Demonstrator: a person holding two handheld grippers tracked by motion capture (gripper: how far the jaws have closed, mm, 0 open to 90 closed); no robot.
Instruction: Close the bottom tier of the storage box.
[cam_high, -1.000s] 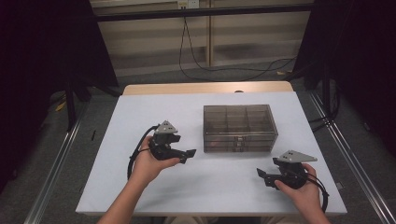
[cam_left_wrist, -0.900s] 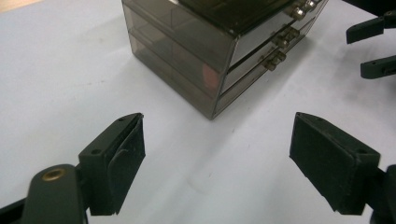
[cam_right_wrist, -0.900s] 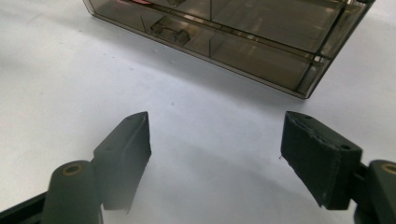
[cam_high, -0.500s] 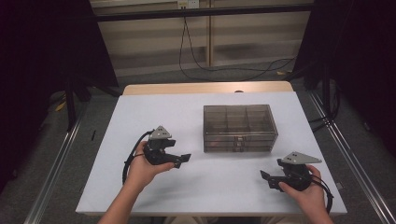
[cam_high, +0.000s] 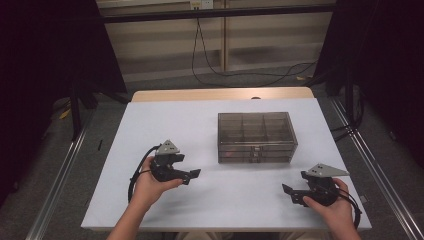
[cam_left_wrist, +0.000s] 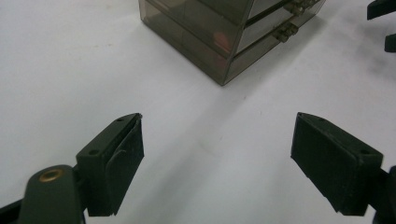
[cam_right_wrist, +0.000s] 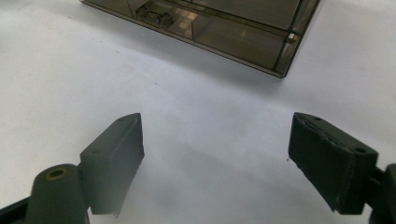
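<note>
Hand-held grippers, left and right, are held released and empty over the bench; the box stands ahead between them. Uneven contact could push it askew.

A smoky, see-through grey-brown drawer box is sitting on a plain white table edged in pale wood at the far side; both the left gripper and right gripper are showing matte black with grey top plates
</note>
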